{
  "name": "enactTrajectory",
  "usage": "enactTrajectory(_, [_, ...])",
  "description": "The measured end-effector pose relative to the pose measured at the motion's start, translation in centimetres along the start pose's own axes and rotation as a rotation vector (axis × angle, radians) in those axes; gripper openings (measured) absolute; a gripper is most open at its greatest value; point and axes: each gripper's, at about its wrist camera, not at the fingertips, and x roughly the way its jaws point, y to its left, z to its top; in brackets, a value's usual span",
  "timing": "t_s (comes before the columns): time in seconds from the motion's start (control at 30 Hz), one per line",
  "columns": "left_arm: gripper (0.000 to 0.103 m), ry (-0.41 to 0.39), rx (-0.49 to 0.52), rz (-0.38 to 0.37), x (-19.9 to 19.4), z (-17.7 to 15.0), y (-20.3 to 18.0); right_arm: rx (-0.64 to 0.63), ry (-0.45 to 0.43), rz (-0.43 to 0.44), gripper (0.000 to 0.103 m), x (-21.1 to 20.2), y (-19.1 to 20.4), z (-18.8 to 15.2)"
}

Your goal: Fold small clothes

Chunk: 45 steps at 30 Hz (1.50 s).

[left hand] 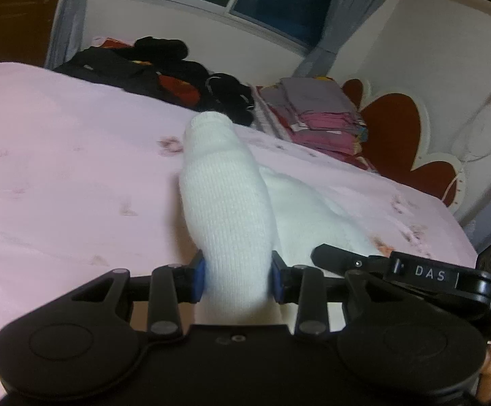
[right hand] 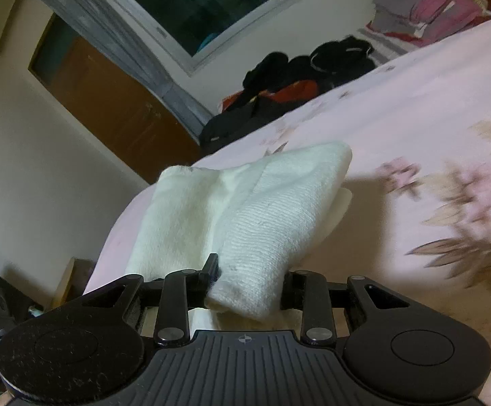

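Observation:
A white knitted sock [left hand: 225, 203] is pinched between the blue pads of my left gripper [left hand: 238, 279] and sticks out forward over the pink bedsheet [left hand: 59, 169]. Beside it on the right lies more white knit [left hand: 306, 209], which runs toward the right gripper's black finger [left hand: 343, 257]. In the right wrist view, my right gripper [right hand: 250, 282] is shut on the white sock [right hand: 265, 230], whose folded layers fan out to the left and ahead. Both grippers hold the white fabric above the bed.
A pile of dark and red clothes [left hand: 150, 67] lies at the bed's far side. A stack of folded pink and grey clothes [left hand: 316, 111] sits by the red flower-shaped headboard [left hand: 394, 128]. The bed's edge [right hand: 116, 230] drops off on the left in the right wrist view.

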Motion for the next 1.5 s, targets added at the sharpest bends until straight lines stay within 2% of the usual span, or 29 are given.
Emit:
enactTrajectory(0.27, [0.035, 0.020, -0.056, 0.026, 1.8, -0.7, 5.5, -0.035, 0.047, -0.013, 0.031, 5.0, 0.7, -1.6])
enactTrajectory(0.43, [0.042, 0.026, -0.070, 0.034, 2.5, -2.3, 7.5, -0.036, 0.080, -0.032, 0.033, 6.5, -0.6, -2.2])
enactTrajectory(0.6, [0.044, 0.022, -0.060, 0.045, 1.9, -2.0, 7.8, -0.017, 0.043, -0.068, 0.037, 5.2, -1.2, -1.9])
enactTrajectory(0.8, [0.041, -0.106, 0.006, 0.116, -1.1, -1.0, 6.4, -0.127, -0.042, -0.174, 0.036, 4.2, 0.4, -0.3])
enactTrajectory(0.9, [0.041, -0.113, -0.010, 0.107, -0.3, 0.2, 6.0, -0.142, -0.080, -0.178, 0.036, 4.9, 1.1, 0.6])
enactTrajectory(1.07, [0.041, -0.094, 0.036, 0.123, 3.3, 1.5, 5.0, -0.186, -0.045, -0.174, 0.036, 8.4, 2.4, 1.3])
enactTrajectory(1.17, [0.044, -0.072, 0.035, 0.170, 5.0, 1.4, 5.3, -0.205, -0.023, -0.232, 0.036, 11.0, 2.1, 1.2])
enactTrajectory(1.23, [0.046, -0.067, 0.046, 0.184, 5.2, 0.9, 5.8, -0.236, -0.005, -0.291, 0.036, 12.5, 1.4, 1.0])
enactTrajectory(1.3, [0.046, -0.064, 0.064, 0.187, 5.1, 0.8, 5.8, -0.249, -0.006, -0.312, 0.036, 13.3, 0.7, 0.8])
enactTrajectory(1.43, [0.044, -0.063, 0.036, 0.178, 3.7, 1.0, 5.6, -0.268, -0.003, -0.322, 0.036, 13.1, 0.9, 1.0])
enactTrajectory(1.5, [0.044, -0.072, 0.037, 0.168, 2.6, 0.7, 5.5, -0.261, -0.021, -0.286, 0.036, 11.4, 1.4, 0.9])
